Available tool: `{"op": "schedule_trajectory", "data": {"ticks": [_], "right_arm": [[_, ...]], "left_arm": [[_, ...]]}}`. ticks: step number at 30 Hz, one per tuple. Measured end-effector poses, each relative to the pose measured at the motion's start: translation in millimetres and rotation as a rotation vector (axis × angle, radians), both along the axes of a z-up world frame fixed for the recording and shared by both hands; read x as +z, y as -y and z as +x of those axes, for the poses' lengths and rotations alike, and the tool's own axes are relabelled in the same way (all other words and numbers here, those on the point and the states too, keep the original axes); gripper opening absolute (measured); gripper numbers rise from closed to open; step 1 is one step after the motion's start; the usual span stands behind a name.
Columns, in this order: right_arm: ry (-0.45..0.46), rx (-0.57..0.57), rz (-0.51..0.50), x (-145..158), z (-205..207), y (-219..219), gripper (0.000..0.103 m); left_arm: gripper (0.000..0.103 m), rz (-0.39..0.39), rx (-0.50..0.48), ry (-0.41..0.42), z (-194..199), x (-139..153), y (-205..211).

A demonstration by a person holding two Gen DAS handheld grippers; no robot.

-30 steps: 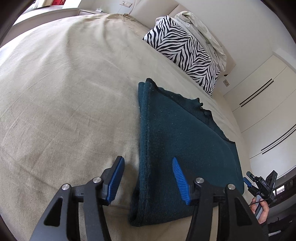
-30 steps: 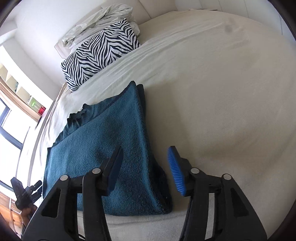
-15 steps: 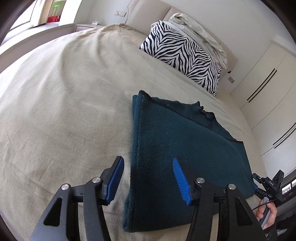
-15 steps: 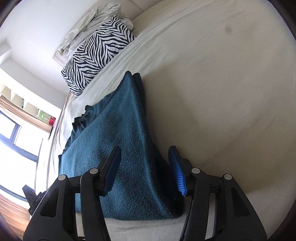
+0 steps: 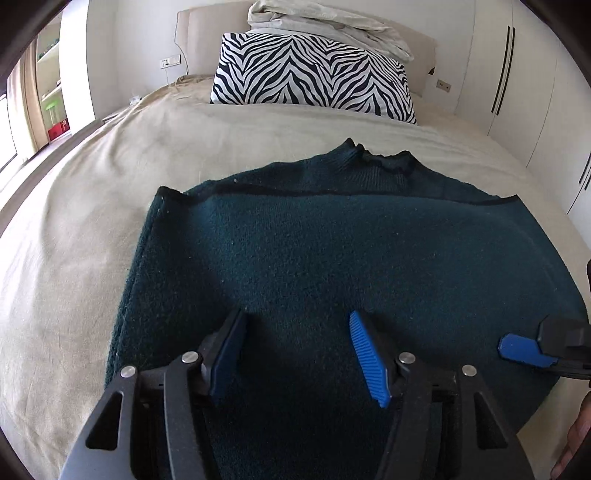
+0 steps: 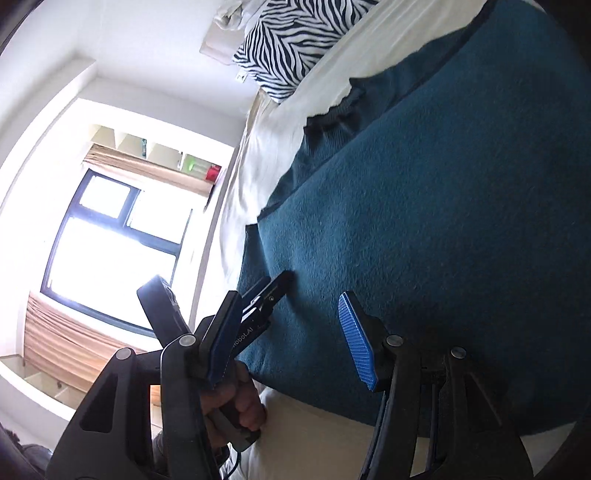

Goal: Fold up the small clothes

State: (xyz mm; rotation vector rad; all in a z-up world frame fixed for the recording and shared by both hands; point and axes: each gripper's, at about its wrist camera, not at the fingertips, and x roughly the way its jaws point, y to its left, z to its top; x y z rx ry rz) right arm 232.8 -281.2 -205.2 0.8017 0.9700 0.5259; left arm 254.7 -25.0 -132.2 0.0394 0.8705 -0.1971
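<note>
A dark teal knit sweater (image 5: 332,258) lies folded flat on the beige bed (image 5: 92,221), collar toward the pillows. My left gripper (image 5: 295,350) is open and empty, just above the sweater's near edge. My right gripper (image 6: 291,332) is open and empty over the sweater (image 6: 424,203), near its front edge. One blue pad of the right gripper (image 5: 524,350) shows at the right in the left wrist view. The left gripper (image 6: 266,295) and the hand holding it show in the right wrist view.
A zebra-print pillow (image 5: 314,77) and crumpled white bedding (image 5: 325,22) lie at the headboard. White wardrobe doors (image 5: 517,74) stand at the right. A window (image 6: 110,243) with shelves is on the left wall. Bare bed sheet lies left of the sweater.
Both grippers have swung from the sweater's side edges to its near edge, over the cloth. They now sit close together. Both stay open.
</note>
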Motion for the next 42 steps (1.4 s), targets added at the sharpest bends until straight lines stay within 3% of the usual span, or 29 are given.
{"op": "schedule_trajectory", "data": {"ticks": [1,2,3,5,9,11,13,18,20,23,26,29,33,40,42], "right_arm": [[0.029,-0.005,-0.04,-3,-3,-3,0.045],[0.042,-0.009,-0.029,-5,-5,2,0.035],[0.034,-0.028,0.007,-8,-7,13,0.031],[0.028,-0.14,0.037,-7,-16,47,0.031],[-0.002,-0.459,-0.008,-3,-49,130,0.031],[-0.014,-0.527,-0.053,8,-61,141,0.033],[-0.004,-0.52,-0.086,20,-65,131,0.037],[0.009,-0.287,0.043,28,-36,52,0.041],[-0.019,-0.201,0.112,19,-22,15,0.041],[-0.053,-0.127,0.144,2,-12,-23,0.041],[-0.075,-0.125,0.159,-15,-11,-26,0.036],[-0.059,-0.186,0.172,-14,-23,6,0.036],[-0.053,-0.375,0.185,-17,-42,83,0.036],[-0.008,-0.662,0.248,-21,-109,202,0.036],[-0.006,-0.74,0.223,-15,-131,222,0.039]], "left_arm": [[0.063,-0.001,-0.004,-0.003,1,-1,-1],[0.063,-0.01,-0.007,-0.01,3,-1,-3],[0.064,-0.016,-0.012,-0.018,5,0,-5],[0.065,-0.023,-0.021,-0.016,6,-1,-6],[0.065,-0.029,-0.021,-0.008,5,-2,-6],[0.065,-0.035,-0.021,-0.007,5,-2,-6],[0.065,-0.04,-0.02,-0.004,5,-2,-7],[0.064,-0.039,-0.013,0.001,-4,4,-12],[0.064,-0.027,0.009,-0.002,-17,12,-15],[0.063,-0.091,0.017,-0.003,-41,25,-23],[0.063,-0.062,-0.011,-0.051,-51,6,-21],[0.06,-0.098,-0.016,-0.037,-55,2,-32],[0.048,-0.143,-0.002,-0.052,-52,5,-52],[0.046,-0.255,0.046,-0.057,-59,9,-98],[0.046,-0.273,0.079,-0.061,-62,15,-109]]}}
